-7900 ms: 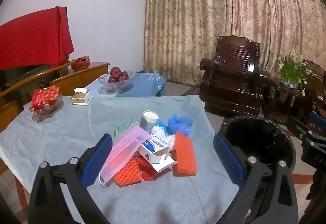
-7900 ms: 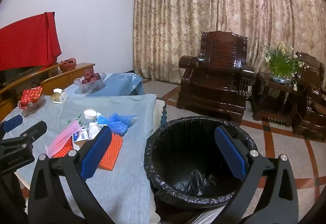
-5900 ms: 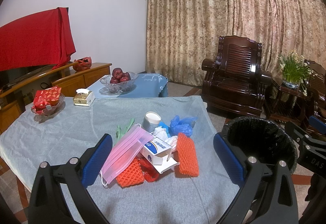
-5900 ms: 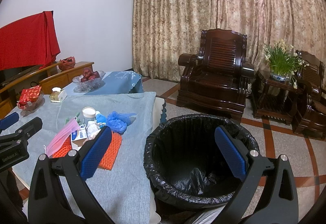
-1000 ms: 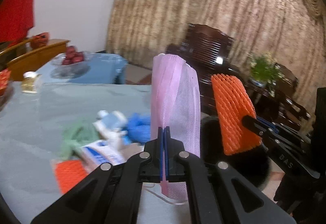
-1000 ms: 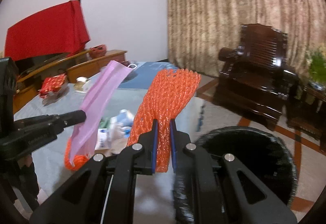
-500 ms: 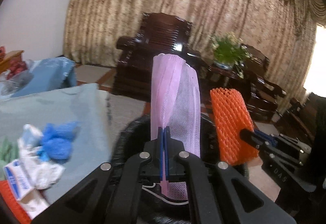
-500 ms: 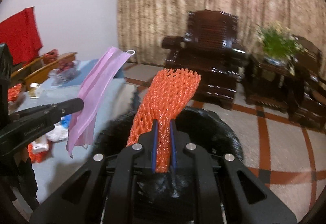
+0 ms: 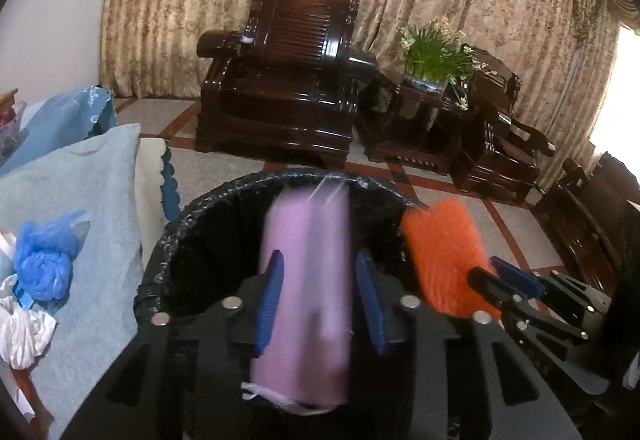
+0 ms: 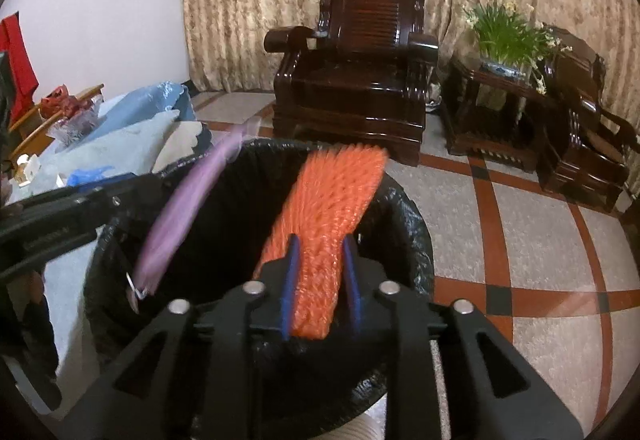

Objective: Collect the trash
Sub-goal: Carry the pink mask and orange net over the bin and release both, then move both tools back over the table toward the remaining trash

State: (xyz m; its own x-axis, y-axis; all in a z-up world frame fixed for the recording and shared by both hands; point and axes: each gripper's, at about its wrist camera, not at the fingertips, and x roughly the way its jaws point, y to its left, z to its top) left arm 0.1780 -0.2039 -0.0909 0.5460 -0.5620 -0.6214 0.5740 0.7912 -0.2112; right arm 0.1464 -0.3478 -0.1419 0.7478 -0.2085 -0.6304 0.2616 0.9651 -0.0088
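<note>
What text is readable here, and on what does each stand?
Nothing readable.
Raised letters on black right gripper, jaws opening around orange foam net: blurred.
Raised letters on black left gripper, jaws opening around pink face mask: blurred.
White marks on light blue cloth: too small.

One pink mask (image 9: pixel 304 304), one orange foam net (image 10: pixel 324 236), one bin (image 10: pixel 404 216), two armchairs (image 9: pixel 280 80), one potted plant (image 9: pixel 432 56).

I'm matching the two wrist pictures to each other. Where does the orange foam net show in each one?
Left wrist: orange net at right of centre, in the right gripper, beside the pink mask.
Right wrist: net at centre, between that gripper's opening jaws, over the bin.
Shared landmark: the black-lined bin under both.
</note>
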